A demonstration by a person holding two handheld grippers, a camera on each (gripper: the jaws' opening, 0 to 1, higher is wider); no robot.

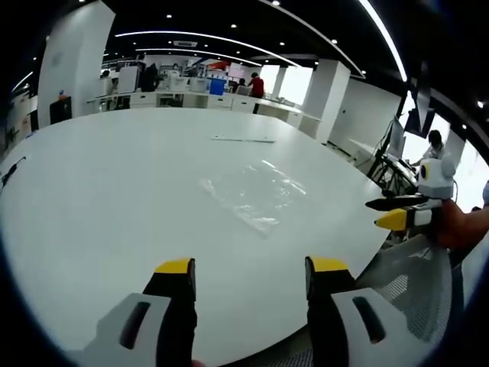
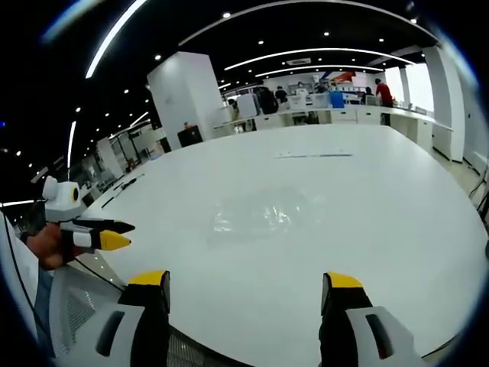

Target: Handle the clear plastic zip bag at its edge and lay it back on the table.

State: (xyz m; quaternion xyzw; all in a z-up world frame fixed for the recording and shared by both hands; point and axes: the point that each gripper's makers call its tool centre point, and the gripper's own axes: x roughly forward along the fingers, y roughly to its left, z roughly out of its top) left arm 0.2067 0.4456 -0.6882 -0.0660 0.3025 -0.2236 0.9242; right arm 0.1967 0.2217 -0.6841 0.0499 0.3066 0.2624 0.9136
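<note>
The clear plastic zip bag (image 1: 250, 195) lies flat on the white table (image 1: 114, 199), well in from its near edge and touching neither tool. The left gripper (image 1: 250, 277) hangs over that near edge with its yellow-tipped jaws spread wide and nothing between them. In the right gripper view the bag (image 2: 263, 216) rests ahead of the right gripper (image 2: 244, 290), whose jaws also stand wide apart and empty. Each gripper appears at the side of the other's view, off the table edge, held in a hand (image 1: 458, 225).
</note>
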